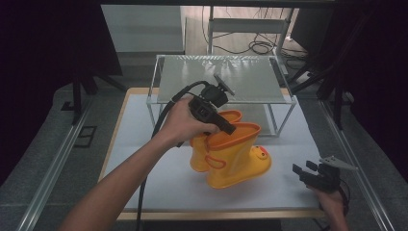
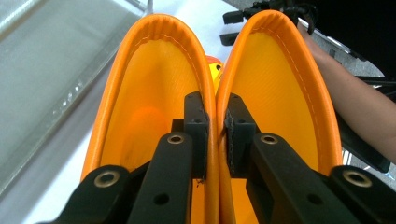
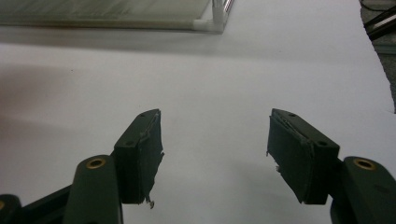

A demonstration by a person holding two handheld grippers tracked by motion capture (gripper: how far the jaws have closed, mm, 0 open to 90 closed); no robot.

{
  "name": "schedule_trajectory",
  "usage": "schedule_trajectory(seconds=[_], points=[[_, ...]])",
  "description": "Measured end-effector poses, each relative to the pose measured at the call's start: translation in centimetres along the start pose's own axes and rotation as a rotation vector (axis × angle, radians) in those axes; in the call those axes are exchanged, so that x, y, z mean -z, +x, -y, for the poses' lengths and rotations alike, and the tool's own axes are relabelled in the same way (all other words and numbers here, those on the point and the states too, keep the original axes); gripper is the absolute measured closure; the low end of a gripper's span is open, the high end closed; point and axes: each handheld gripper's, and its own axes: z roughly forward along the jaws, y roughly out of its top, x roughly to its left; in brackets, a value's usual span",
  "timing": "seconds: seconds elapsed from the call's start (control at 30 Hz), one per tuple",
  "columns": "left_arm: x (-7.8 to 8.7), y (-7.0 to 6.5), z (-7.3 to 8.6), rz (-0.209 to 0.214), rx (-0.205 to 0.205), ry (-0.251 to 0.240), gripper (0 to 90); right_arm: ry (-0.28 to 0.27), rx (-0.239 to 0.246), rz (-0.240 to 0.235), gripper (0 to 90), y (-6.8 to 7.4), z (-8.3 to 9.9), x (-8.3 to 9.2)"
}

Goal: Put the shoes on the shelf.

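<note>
Both boots are pinched together at their inner rims by the left gripper; placement remains, while the right gripper is held open near the desk's right edge.

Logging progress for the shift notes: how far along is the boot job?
Done: left tool has pinched both yellow rain boots together by their adjoining cuffs. In hand: the pair, by the clear shelf rack. Left: setting them down somewhere; right tool waits open.

The boots look like glossy yellow-orange rubber; the table sheet is matt white; the shelf has a frosted translucent top.
</note>
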Motion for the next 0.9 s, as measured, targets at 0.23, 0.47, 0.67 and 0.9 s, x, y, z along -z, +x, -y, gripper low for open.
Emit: schedule_trajectory(seconds=[0.23, 0.47, 0.67, 0.9], points=[[0.1, -0.4, -1.1, 0.002, -0.008, -0.006, 82.5, -0.005, -0.005, -0.002, 35.2, 0.0, -0.1, 0.1], [0.2, -0.5, -1.7, 0.010, -0.016, -0.002, 82.5, -0.001, -0.008, 0.001, 35.3, -0.1, 0.0, 0.0], [0.1, -0.6, -2.4, 0.009, -0.022, -0.005, 82.5, 0.000, -0.013, 0.001, 35.3, -0.2, 0.0, 0.0], [0.7, -0.7, -3.5, 0.001, -0.027, -0.007, 82.5, -0.001, -0.018, 0.001, 35.4, -0.3, 0.0, 0.0]])
